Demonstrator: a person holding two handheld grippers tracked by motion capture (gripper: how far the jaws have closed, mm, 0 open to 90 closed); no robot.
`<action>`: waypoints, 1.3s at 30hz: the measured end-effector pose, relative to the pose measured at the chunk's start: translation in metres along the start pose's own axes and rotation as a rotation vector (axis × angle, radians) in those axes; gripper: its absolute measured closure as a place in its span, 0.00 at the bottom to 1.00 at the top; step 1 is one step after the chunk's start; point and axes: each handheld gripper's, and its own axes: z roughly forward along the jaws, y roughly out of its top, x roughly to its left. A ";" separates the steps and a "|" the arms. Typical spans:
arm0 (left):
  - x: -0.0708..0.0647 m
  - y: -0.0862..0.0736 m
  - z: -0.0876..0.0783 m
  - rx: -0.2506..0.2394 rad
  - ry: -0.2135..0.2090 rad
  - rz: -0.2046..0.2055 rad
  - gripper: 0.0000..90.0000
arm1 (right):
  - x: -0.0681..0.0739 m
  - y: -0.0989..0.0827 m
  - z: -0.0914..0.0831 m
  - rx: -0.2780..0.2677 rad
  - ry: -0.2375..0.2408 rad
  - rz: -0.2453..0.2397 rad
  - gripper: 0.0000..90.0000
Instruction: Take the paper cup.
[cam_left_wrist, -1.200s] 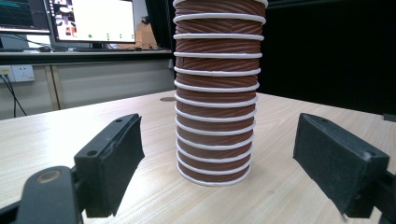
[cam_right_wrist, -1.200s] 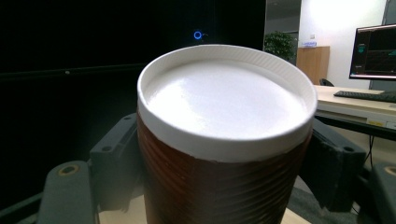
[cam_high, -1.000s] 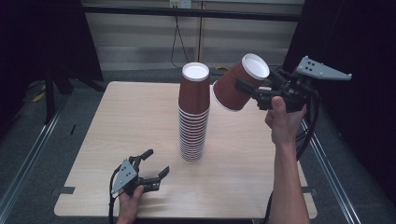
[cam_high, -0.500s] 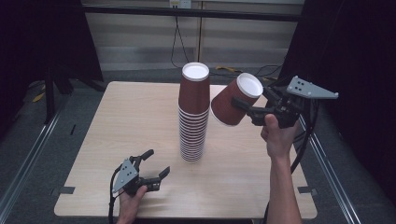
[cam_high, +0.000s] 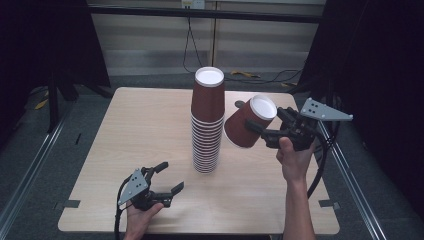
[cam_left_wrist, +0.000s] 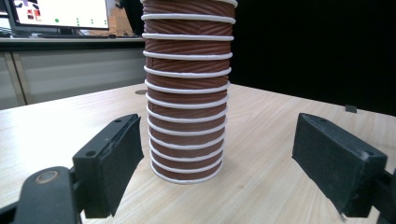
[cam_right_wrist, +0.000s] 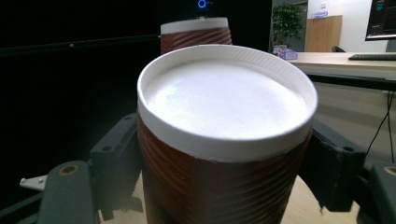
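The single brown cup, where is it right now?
In the high view the single brown cup is tilted in the right hand-held gripper, above the table, just right of the cup stack.

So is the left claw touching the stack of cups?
No, the left claw stands open on the table, short of the stack of cups.

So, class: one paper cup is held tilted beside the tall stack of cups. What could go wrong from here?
1. The held paper cup hangs tilted close beside the tall cup stack; a sideways nudge could topple that stack.
2. The right gripper clamps the cup's sides with its fingers; too hard a squeeze might crush it, too light and it may slip.
3. The left gripper rests open, apart from the stack, so nothing steadies it.
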 end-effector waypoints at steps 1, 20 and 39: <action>0.001 0.001 -0.001 0.003 0.000 -0.002 0.17 | 0.001 -0.002 0.001 -0.002 0.003 0.003 0.25; -0.002 0.026 0.009 0.017 -0.079 0.036 0.17 | 0.018 -0.048 0.001 0.028 0.048 0.032 0.25; -0.012 0.036 0.018 0.033 -0.162 0.067 0.17 | 0.030 -0.091 0.024 0.070 0.141 0.066 0.25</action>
